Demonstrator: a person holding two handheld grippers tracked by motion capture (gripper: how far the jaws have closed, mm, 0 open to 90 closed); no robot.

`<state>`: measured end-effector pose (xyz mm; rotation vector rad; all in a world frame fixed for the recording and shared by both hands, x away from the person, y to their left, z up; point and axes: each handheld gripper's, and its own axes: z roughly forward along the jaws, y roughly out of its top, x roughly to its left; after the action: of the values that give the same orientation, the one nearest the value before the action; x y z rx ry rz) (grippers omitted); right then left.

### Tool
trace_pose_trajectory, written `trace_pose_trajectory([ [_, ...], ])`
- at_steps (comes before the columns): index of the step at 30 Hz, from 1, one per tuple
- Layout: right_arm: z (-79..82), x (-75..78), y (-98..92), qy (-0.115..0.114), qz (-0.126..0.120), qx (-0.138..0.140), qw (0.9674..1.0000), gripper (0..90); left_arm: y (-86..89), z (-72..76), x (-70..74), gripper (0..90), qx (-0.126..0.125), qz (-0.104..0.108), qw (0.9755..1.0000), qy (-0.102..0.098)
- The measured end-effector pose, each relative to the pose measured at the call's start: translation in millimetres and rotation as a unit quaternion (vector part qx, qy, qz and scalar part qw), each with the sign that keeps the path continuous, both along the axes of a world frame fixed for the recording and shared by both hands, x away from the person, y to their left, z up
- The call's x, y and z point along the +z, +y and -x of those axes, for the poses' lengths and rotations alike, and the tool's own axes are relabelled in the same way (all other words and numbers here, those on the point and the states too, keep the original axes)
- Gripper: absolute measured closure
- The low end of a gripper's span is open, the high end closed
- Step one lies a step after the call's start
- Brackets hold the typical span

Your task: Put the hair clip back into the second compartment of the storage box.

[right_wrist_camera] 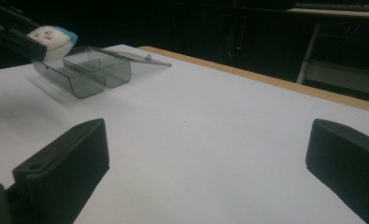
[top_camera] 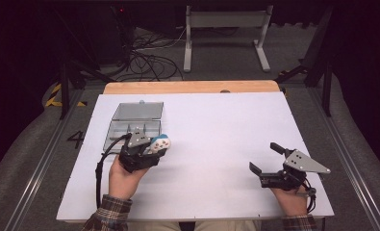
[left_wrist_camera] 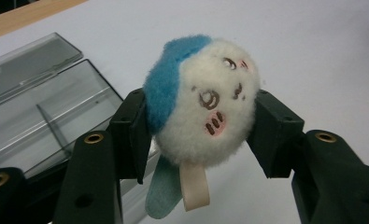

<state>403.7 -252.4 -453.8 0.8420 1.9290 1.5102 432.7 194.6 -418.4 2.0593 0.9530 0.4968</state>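
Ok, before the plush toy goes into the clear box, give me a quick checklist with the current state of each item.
1. Left gripper shut on the plush toy: ok, both pads press its sides.
2. Clear plastic box open: ok, lid laid back flat.
3. Box compartments free: cannot tell, the see-through walls hide little but the gripper covers part.
4. Toy's tags hanging loose below: not ok, could catch the box wall.
5. Right gripper out of the way: ok, open, apart on the white table.
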Motion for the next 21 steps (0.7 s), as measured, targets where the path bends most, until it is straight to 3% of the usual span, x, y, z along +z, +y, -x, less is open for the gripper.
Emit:
trace_pose_trajectory([
  [21, -0.6, -0.7, 1.4, 0.0, 0.0, 0.001, 1.0, 0.3, 37.2, -5.1, 13.7, 45.2, 0.048, -0.018, 0.9986, -0.014],
])
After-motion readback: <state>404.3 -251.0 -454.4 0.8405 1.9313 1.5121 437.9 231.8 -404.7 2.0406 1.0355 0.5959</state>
